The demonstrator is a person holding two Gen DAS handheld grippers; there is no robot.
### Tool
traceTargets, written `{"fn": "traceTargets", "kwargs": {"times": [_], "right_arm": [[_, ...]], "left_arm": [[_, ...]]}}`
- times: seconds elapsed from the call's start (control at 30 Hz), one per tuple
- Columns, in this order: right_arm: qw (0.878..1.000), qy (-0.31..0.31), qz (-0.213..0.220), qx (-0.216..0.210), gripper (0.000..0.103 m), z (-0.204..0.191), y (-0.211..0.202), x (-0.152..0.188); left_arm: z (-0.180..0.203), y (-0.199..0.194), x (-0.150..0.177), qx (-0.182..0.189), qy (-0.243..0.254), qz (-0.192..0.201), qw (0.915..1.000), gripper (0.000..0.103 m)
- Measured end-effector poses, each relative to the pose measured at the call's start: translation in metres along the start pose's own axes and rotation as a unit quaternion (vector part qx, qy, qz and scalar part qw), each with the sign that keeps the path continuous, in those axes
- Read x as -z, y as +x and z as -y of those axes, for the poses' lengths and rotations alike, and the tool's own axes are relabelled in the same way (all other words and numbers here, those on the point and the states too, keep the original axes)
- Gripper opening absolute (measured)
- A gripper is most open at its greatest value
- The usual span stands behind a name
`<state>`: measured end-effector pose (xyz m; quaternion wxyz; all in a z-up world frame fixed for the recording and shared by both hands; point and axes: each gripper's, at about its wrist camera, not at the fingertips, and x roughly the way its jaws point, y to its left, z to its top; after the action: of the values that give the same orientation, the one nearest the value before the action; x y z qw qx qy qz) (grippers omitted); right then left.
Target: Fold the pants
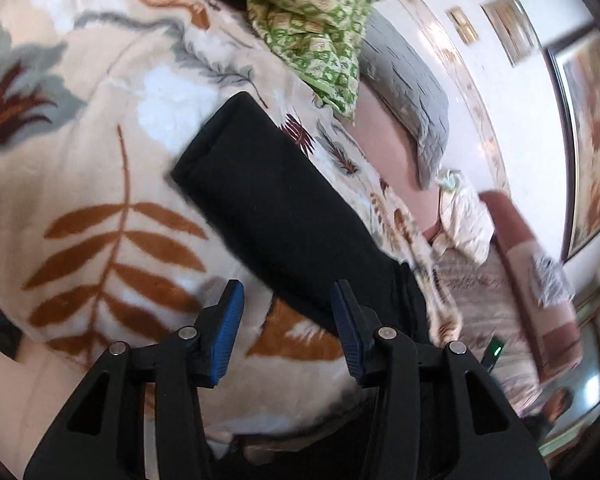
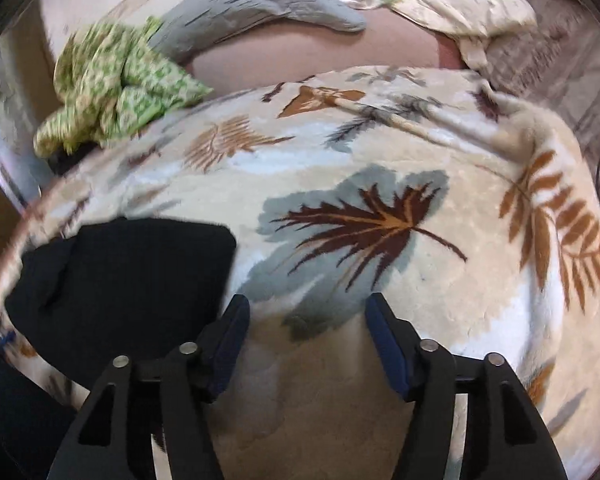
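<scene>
Pants [image 1: 284,216]: black, lying on the blanket [image 1: 100,152] as a long narrow band, apparently already doubled lengthwise. One squared end points away in the left wrist view; the other runs down past the left tool [image 1: 288,328]. In the right wrist view the same cloth shows as a dark heap [image 2: 120,280] at lower left, just beside the right tool [image 2: 308,336].

Left tool: released, blue pads [image 1: 230,332] apart, nothing between them. The pants edge sits just ahead of the right-hand pad, apparently not pinched. Right tool: released too, standing wide over bare blanket, empty.

Handling, judged: soft, limp, light knit or fleece. Will drape and sag from any single hold and will not keep a crease unaided. Not slippery against the plush. Best taken at the corners of the squared end, one tool to each, then carried over toward the other end. Thick layers at the hem may need a deep bite.

Surface: a bed under a plush cream blanket with leaf print; yielding, lumpy, some drag on cloth. Green patterned cloth [image 2: 120,80] bunched at the far side, a grey pillow [image 2: 260,0] behind it, a pale one [image 2: 468,4] farther along. White wall with framed pictures [image 1: 588,140]. Both views slightly blurred.
</scene>
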<state>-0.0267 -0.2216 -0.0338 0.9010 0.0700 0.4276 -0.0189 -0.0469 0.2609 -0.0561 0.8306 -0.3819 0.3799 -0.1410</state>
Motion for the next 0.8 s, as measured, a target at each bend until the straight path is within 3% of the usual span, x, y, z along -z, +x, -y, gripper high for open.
{"fn": "traceTargets", "kwargs": {"times": [0.1,0.17,0.43,0.67,0.8], "right_arm": [[0.999,-0.037,0.003,0.025,0.067,-0.012,0.003,0.002],[0.999,-0.027,0.003,0.018,0.067,-0.008,0.002,0.003],[1.000,-0.025,0.003,0.015,0.068,-0.007,0.002,0.002],[1.000,-0.021,0.003,0.015,0.069,-0.007,0.003,0.001],[1.000,-0.021,0.003,0.015,0.069,-0.006,0.004,0.001]], "left_arm": [[-0.004,0.010,-0.009,0.003,-0.030,0.008,0.9995,0.044],[-0.014,0.014,-0.013,0.011,-0.071,0.019,0.9973,0.044],[-0.024,0.011,-0.026,0.022,-0.130,0.044,0.9902,0.048],[-0.041,0.000,-0.026,0.032,-0.150,0.072,0.9856,0.051],[-0.029,0.007,-0.029,0.030,-0.113,0.081,0.9898,0.066]]}}
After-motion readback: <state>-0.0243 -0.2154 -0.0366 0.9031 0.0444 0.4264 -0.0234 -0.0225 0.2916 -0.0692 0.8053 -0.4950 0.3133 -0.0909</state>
